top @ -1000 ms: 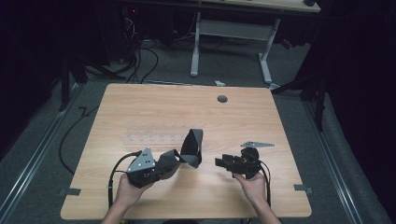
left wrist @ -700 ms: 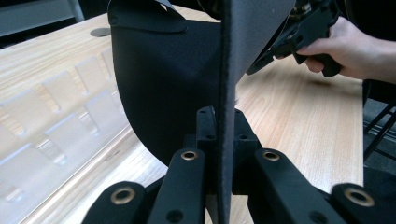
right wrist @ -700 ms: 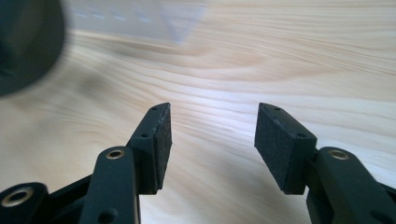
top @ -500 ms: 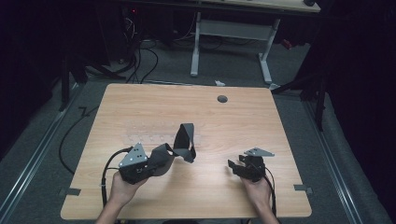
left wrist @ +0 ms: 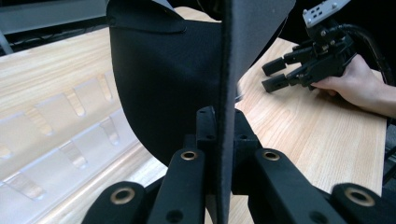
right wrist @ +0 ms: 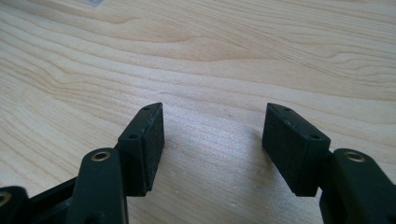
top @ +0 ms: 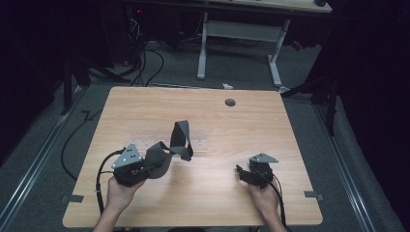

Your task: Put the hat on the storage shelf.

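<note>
High view frames a wooden table (top: 208,121) in a dim room, its surroundings lost in darkness; a clear plastic rack (top: 145,142) lying flat on the tabletop is faint and hard to trace there, and the person's forearms are cut off at the bottom edge. Left gripper (top: 140,169), held above the near left part of the table, has its jaws clamped on one edge of a dark grey strap (top: 176,140); the strap curls up and away from the jaws, hanging clear of the wood above the rack; in the left gripper view the strap (left wrist: 187,79) rises straight between the pressed jaws and hides much of the scene beyond. Right gripper (top: 240,172) rests low at the near right, well apart from the strap; its jaws have just been opening and stand wide with nothing but bare wood between them.
</note>
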{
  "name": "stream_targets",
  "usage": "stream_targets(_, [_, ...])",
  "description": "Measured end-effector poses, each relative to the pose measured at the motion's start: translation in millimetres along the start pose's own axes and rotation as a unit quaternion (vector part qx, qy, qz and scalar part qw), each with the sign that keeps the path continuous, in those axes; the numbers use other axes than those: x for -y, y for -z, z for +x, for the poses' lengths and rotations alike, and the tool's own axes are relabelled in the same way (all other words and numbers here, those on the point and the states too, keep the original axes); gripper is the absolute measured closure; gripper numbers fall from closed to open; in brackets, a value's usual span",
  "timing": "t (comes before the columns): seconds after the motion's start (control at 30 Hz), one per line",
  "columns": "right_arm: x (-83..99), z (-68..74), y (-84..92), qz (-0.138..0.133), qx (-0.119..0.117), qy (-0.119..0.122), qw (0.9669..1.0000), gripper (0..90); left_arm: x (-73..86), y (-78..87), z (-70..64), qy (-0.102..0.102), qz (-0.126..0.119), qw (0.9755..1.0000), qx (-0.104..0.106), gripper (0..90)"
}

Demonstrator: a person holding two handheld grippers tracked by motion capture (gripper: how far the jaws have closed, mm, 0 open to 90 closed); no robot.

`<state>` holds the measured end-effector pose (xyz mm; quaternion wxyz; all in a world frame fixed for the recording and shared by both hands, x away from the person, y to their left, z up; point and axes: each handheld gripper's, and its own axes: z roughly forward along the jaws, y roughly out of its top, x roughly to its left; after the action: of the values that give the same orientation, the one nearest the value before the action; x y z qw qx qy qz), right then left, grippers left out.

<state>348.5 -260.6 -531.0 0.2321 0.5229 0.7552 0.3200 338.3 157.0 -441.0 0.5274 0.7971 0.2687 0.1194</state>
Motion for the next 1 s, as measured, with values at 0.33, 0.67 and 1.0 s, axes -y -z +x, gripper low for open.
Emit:
stream_targets(0.33, [0.1,-0.2,-0.1,-0.001,-0.002,0.002,1.0,38.3,-12.1,11.3,12.6,0.01,-0.018,0.9996,-0.021,86.2])
stream_targets(0.67, [0.3,0.2,0.1,0.0,-0.003,0.005,1.0,37.4,-22.0,21.3,28.1,0.02,-0.041,0.998,-0.044,86.2])
stream_targets(1.0, [0.3,0.2,0.1,0.0,-0.003,0.005,1.0,37.4,-29.4,30.7,44.0,0.033,-0.045,0.9961,-0.068,86.2])
